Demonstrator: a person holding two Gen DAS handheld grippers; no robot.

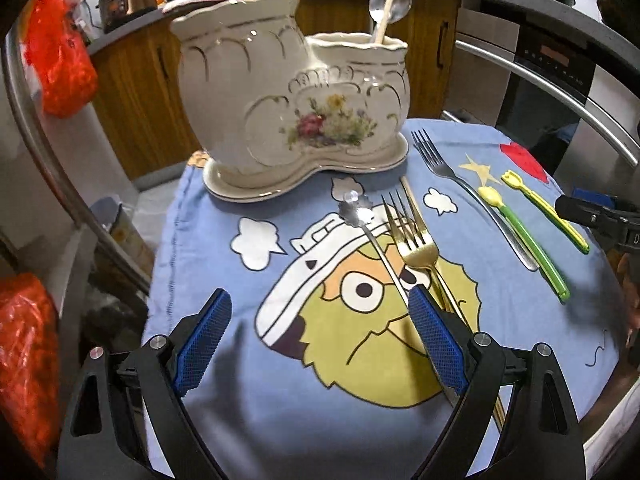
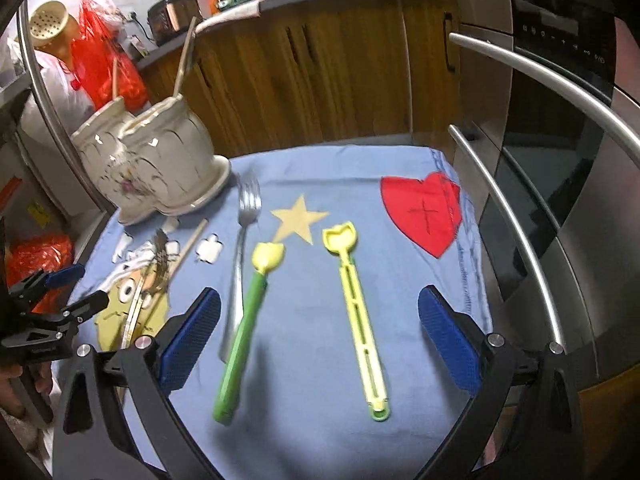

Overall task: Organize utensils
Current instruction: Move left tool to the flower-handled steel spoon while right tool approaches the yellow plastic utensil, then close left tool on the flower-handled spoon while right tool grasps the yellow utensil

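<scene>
- Left wrist view: the left gripper [image 1: 320, 336] hovers low over a blue cartoon-print cloth [image 1: 512, 312], its blue-padded fingers [image 1: 204, 340] spread wide apart with nothing between them.
- Just beyond the right-hand finger lies a gold fork [image 1: 412, 236], tines pointing away; its handle runs back under that finger's tip.
- A small silver spoon [image 1: 360, 212] with a flower-shaped bowl lies beside the gold fork, its thin handle crossing toward the same finger.
- A single wooden chopstick [image 1: 416, 204] lies along the far side of the gold fork.
- Straight ahead of the fingers stands a cream two-compartment ceramic holder [image 1: 288, 96] with a floral print, on its matching saucer; chopsticks rise from the taller compartment, a spoon and one chopstick from the lower one.
- Right wrist view: the right gripper [image 2: 320, 340] is also open, fingers [image 2: 448, 340] far apart and empty, above the same cloth.
- Between those fingers, nearer the left one, lies a green-handled utensil [image 2: 244, 320] with a yellow tulip-shaped head; a steel fork [image 2: 242, 248] lies touching its left side, just ahead of the left fingertip.
- Near the middle of the gap lies a yellow slotted utensil [image 2: 360, 320], pointing away and apart from the green one.
- The holder sits far ahead and to the left of these fingers.
</scene>
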